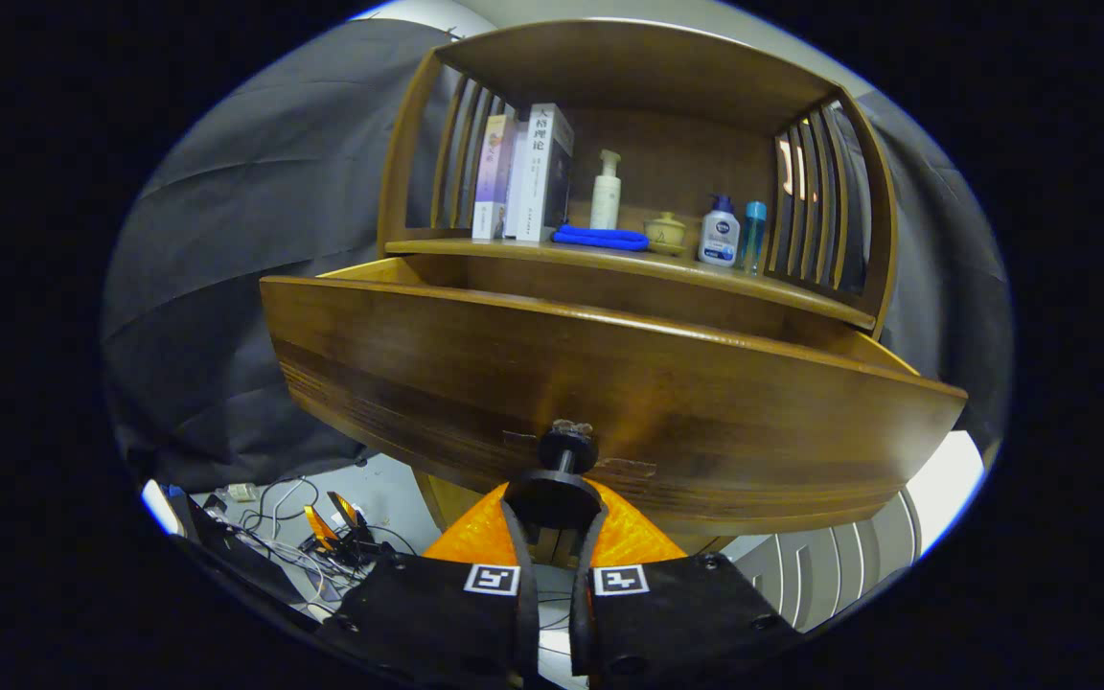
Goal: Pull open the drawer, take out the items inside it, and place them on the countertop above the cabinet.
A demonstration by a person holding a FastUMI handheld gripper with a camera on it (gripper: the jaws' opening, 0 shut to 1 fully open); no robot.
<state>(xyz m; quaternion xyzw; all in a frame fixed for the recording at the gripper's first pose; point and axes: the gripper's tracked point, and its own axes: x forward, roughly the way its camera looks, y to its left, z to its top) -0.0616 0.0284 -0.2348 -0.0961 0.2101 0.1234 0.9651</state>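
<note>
Backdrop: dark cloth wall (217, 287) hangs behind and to the left of a wooden cabinet (418, 144); cables (284, 537) lie on the pale floor below left.
Books: two or three books (523, 172) stand upright at the left end of the desk (456, 247), the slab over the drawer.
Blue item: folded blue cloth (600, 237) lies flat just right of the books.
Pump bottle: white pump bottle (606, 192) stands behind the cloth.
Lidded cup: small lidded cup (665, 233) sits right of the cloth.
Right end: white bottle with blue cap (720, 232), with a slim blue-capped tube (753, 235) beside it, near the slatted side.
Drawer: drawer (609, 383) is pulled out toward the camera; its long front panel runs left to right across the view. Its inside is hidden behind the front panel, so the contents cannot be told.
Knob: dark knob (566, 450) juts from the front panel's middle, straight ahead of the fingers.
Gripper: gripper (557, 498) is pinching the knob's round head, a finger on either side, nearly pressed together.
Key relation: drawer cavity lies up and beyond the gripper, over the front panel's top edge; the desk lies higher and further back.
Judgement: pulling looks done or close to it; the next move likely calls for letting go of the knob, then rising over the panel's rim.
</note>
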